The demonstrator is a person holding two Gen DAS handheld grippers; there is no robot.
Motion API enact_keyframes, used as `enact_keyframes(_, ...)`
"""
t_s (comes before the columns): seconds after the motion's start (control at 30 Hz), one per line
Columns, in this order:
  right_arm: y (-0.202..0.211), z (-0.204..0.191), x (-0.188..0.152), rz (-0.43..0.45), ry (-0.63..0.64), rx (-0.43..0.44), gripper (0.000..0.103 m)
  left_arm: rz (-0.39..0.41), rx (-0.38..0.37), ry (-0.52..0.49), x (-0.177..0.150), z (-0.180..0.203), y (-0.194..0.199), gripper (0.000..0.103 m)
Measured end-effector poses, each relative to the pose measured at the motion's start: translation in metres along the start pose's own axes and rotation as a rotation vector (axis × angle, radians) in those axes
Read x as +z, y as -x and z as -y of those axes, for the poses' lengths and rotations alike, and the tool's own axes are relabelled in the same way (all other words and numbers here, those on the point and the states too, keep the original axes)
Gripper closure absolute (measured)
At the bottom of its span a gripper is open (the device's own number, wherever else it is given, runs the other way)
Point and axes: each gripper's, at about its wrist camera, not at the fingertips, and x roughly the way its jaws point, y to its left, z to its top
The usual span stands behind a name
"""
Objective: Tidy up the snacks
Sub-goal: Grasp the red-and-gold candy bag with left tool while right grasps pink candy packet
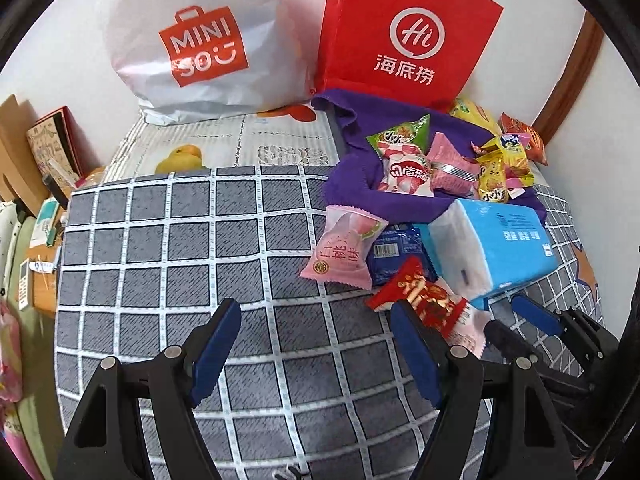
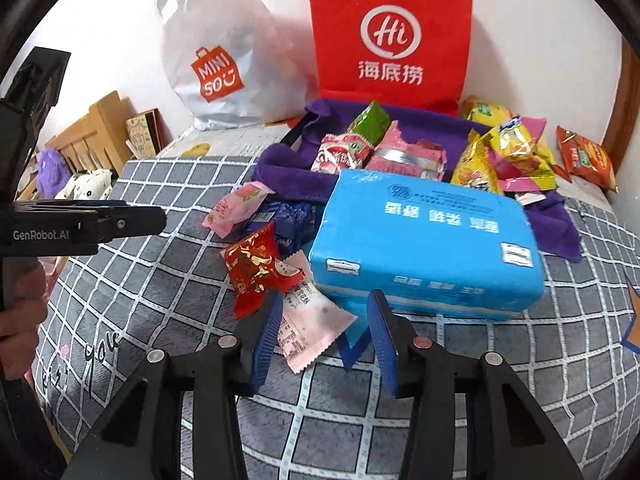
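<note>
Right gripper (image 2: 324, 336), jaws parted and holding nothing, frames a light, crinkly pink-and-white snack packet (image 2: 304, 316) lying between them, probably best pinched at its crimped edge, while the left gripper (image 1: 316, 340) gapes empty.

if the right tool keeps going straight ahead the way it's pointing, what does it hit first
Probably the pale pink snack packet lying between its fingers, then the blue tissue pack just behind; depth is uncertain.
</note>
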Motion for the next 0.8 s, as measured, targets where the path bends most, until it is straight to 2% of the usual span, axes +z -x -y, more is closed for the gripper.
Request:
enact_keyframes(0.27,-0.023,-0.012,0.002,-0.049,0.053,0.016,0.056,0.022,-0.047,-0.006,0.005,-0.001,-0.015,0.028)
enact_keyframes(0.47,-0.037,-0.021,0.004,-0.091,0.126,0.036,0.039,0.053,-0.095,-0.025,0.009,0.001,-0.022,0.028)
enact_keyframes(0.6,-0.043,-0.027,0.004,-0.112,0.188,0.046,0.037,0.051,-0.117,-0.004,0.011,-0.003,-0.026,0.028)
enact_keyframes(0.63,-0.045,-0.028,0.002,-0.114,0.205,0.048,0.039,0.048,-0.114,0.002,0.012,-0.004,-0.027,0.028)
enact_keyframes(0.7,-0.045,-0.029,-0.001,-0.102,0.216,0.049,0.055,0.039,-0.108,0.012,0.011,-0.006,-0.028,0.028)
enact_keyframes(0.73,-0.043,-0.028,-0.002,-0.087,0.213,0.072,0.059,0.035,-0.107,0.016,0.011,-0.007,-0.027,0.028)
enact_keyframes(0.8,-0.040,-0.028,-0.006,-0.074,0.209,0.073,0.060,0.030,-0.100,0.016,0.009,-0.008,-0.024,0.028)
